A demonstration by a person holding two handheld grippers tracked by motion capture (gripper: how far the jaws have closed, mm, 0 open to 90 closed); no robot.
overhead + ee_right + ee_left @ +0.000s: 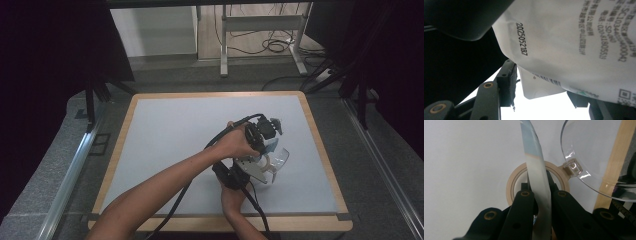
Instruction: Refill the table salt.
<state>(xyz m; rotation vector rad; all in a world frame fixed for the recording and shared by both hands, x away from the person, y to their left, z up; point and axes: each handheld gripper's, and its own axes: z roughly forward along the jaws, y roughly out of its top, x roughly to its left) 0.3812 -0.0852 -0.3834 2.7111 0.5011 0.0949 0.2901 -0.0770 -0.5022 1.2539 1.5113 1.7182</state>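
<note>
A thin white and blue packet (536,170) stands edge-on between the jaws of my left gripper (539,176), which is shut on it. In the high view the left gripper (266,140) hangs over the right middle of the mat, holding the packet (270,146) above a clear plastic bowl (282,157). My right gripper (265,174) comes up from below, just under it. In the right gripper view the packet's printed white face (564,37) is very close, and its lower corner hangs between the spread jaws of the right gripper (544,87).
A roll of beige tape (511,185) lies flat on the mat under the left gripper, touching the clear bowl (594,152). The pale grey mat (175,135) has a wooden border (320,145) close to the bowl's right. Cables trail from both grippers toward the near edge.
</note>
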